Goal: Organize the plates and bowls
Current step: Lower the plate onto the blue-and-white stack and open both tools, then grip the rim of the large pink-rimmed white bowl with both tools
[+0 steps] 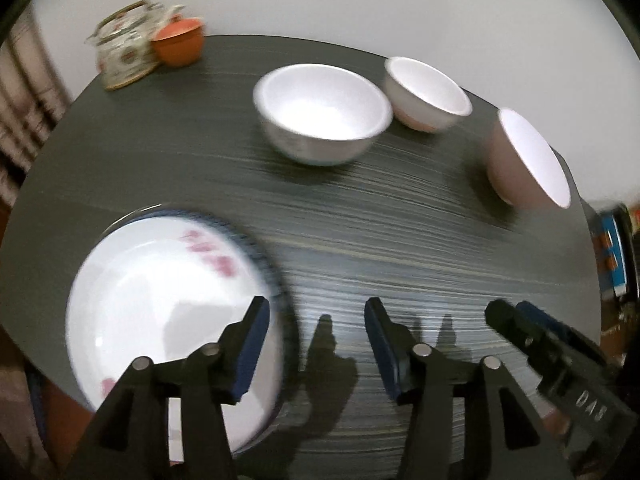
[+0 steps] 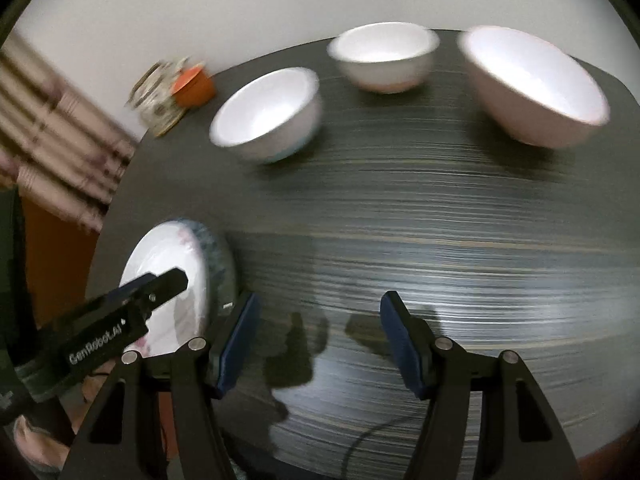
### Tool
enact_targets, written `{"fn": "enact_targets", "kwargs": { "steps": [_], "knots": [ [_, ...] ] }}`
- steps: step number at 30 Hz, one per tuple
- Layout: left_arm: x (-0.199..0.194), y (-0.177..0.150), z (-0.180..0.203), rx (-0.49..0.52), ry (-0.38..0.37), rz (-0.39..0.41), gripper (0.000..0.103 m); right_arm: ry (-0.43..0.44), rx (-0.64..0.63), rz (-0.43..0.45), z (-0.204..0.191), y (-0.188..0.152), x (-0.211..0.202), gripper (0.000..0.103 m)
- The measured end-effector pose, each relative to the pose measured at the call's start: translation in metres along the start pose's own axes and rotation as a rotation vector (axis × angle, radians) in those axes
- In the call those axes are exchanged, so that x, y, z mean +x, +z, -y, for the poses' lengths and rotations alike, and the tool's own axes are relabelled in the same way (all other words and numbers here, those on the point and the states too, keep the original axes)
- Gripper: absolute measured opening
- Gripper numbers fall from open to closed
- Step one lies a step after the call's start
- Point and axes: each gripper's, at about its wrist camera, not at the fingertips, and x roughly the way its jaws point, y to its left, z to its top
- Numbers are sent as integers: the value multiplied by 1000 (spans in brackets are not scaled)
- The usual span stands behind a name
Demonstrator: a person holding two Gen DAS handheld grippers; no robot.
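Observation:
Three white bowls stand on the dark round table [image 1: 360, 240]: a wide one [image 1: 322, 114] in the middle, a smaller one [image 1: 428, 94] behind it and a pinkish one [image 1: 526, 158] at the right. In the right wrist view they are the left bowl [image 2: 266, 114], the far bowl [image 2: 384, 56] and the big right bowl [image 2: 534, 86]. A stack of white plates with pink flowers and a blue rim [image 1: 168, 312] lies at the near left [image 2: 172, 284]. My left gripper [image 1: 316, 344] is open, its left finger over the plate's edge. My right gripper [image 2: 320, 340] is open above bare table.
A patterned glass teapot [image 1: 124, 46] and an orange cup [image 1: 178, 42] stand at the table's far left edge. A white wall runs behind. A striped curtain [image 2: 60, 140] hangs at the left. The whole picture is motion-blurred.

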Motion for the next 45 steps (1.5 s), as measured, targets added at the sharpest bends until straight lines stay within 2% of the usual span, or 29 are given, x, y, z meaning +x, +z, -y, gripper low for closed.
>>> {"fn": "enact_targets", "kwargs": {
  "steps": [6,7,9,14,22,27,32,39,45],
  "knots": [
    [12,15,46,72,-32,-37,53,-46,121,45,62,11,-22,61],
    [9,16,49,80,-32,-37,54,-55,136,51,70,12,-25,62],
    [7,26,60,91,-45,-29,62,-79,169,61,90,15,-30,64],
    [9,52,88,96,-70,-13,63,-134,194,87,131,29,-48,65],
    [17,89,134,107,-98,-4,63,-132,284,158,188,68,-73,66],
    [33,117,154,71,-112,-18,63,-153,292,167,210,98,-74,66],
    [56,133,169,54,-94,-57,63,-173,288,115,223,123,-53,66],
    [85,139,177,59,-36,-99,63,-169,299,70,237,135,-33,66],
    [97,134,178,69,-28,-107,63,-175,303,54,241,140,-18,64]
  ]
}}
